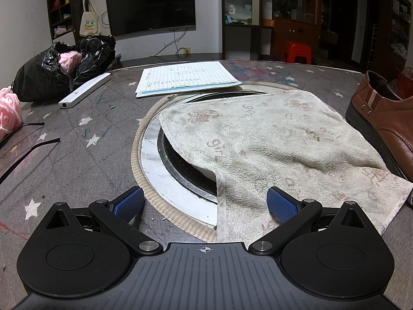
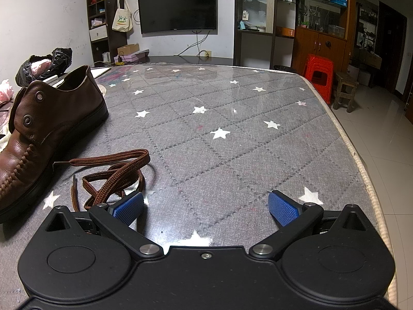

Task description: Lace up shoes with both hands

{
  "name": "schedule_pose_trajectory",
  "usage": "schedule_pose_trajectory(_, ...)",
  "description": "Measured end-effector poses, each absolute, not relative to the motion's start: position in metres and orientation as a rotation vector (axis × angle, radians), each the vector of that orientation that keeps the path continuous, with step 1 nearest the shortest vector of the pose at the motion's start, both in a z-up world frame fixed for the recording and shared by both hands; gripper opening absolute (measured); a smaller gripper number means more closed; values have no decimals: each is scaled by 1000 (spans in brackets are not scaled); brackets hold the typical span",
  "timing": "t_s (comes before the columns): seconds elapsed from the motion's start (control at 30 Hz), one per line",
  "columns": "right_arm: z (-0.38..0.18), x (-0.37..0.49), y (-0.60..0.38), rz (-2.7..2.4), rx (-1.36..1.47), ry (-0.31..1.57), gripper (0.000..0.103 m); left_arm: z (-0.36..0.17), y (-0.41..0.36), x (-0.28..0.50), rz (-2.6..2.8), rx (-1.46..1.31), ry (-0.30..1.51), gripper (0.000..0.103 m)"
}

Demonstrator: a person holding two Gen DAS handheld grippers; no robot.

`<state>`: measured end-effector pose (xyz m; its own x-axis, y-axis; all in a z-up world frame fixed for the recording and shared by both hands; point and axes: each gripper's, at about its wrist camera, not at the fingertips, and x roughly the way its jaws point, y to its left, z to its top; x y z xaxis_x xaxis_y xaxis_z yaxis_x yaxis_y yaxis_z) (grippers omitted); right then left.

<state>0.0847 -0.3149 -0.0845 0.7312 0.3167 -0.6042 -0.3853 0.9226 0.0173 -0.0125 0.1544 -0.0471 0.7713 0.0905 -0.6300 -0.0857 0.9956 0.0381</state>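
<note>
A brown leather shoe (image 2: 49,126) lies at the left of the right wrist view, eyelets bare, with no lace through them. It shows at the far right of the left wrist view (image 1: 384,118). A loose brown shoelace (image 2: 113,175) lies coiled on the table beside the shoe, just ahead of my right gripper's left fingertip. My right gripper (image 2: 206,206) is open and empty, low over the table. My left gripper (image 1: 205,204) is open and empty, over the near edge of a dirty white towel (image 1: 271,142), well left of the shoe.
A grey star-patterned table cover (image 2: 232,129) fills both views. The towel drapes over a round recessed ring (image 1: 165,155). A lined paper sheet (image 1: 185,77), white bar (image 1: 85,90), black bag (image 1: 59,69) and pink yarn (image 1: 7,111) lie behind. The table edge (image 2: 371,180) drops at right.
</note>
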Motion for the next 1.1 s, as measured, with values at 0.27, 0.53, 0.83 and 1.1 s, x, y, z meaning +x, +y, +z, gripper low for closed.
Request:
schedule_pose_trajectory(0.27,-84,85,-316,387,-112,644,103,-47,153,-13,95,7,683,102)
schedule_pose_trajectory(0.53,-84,85,-317,387,-112,644,103,-47,153,-12,95,5,683,103)
schedule_pose_trajectory(0.83,-84,85,-316,387,-112,644,103,-47,153,-14,94,4,684,103)
schedule_pose_trajectory(1.1,-84,85,-315,387,-112,644,103,-47,154,-13,94,4,684,103)
